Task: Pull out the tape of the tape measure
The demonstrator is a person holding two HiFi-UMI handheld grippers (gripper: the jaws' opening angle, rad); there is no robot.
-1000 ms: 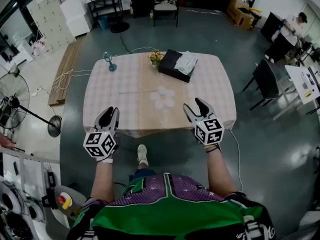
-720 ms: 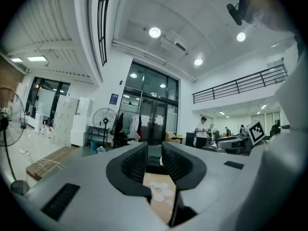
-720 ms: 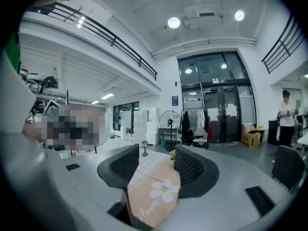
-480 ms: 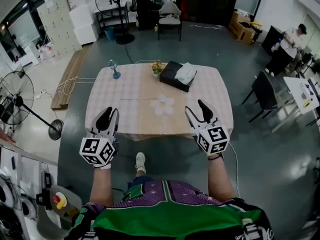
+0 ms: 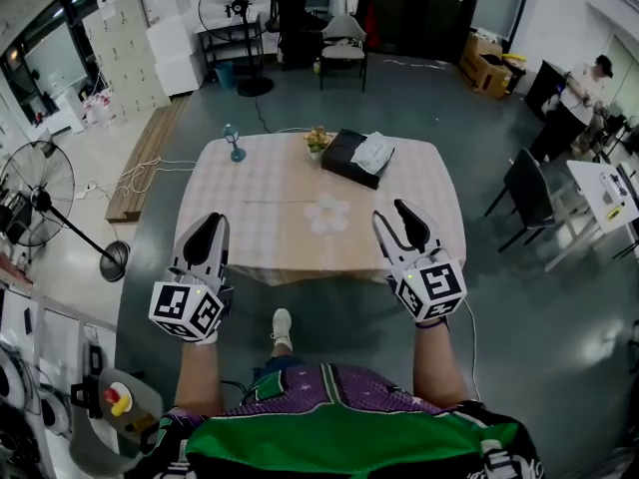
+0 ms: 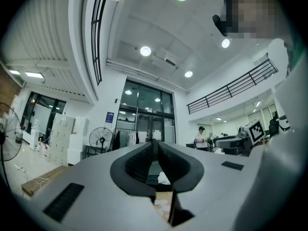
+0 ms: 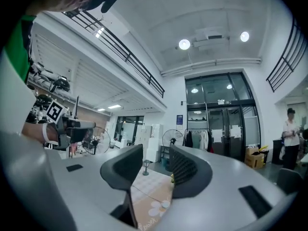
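**Both claws held in the air short of the table, nothing gripped**

The left gripper (image 5: 208,230) and right gripper (image 5: 396,218) are held side by side, well apart, before the near edge of the table (image 5: 300,259), and both are pointed toward it. Neither is touching the table or anything on it.

In the left gripper view the left gripper's (image 6: 155,147) jaws are seen with only a narrow slit between them; they have just been closing, and nothing is caught between them. In the right gripper view the right gripper's (image 7: 156,153) jaws are set moderately apart; they too have just been closing, with only the far table seen through the gap.

On the cloth a flower print (image 5: 327,214) is seen near the middle. A thin line (image 5: 280,203) is laid across the cloth just left of it; whether this is the tape cannot be told, and the tape measure itself is too small to be picked out. At the far side a black box (image 5: 349,153), a bunch of yellow flowers (image 5: 318,140) and a small blue stand (image 5: 234,146) are placed.
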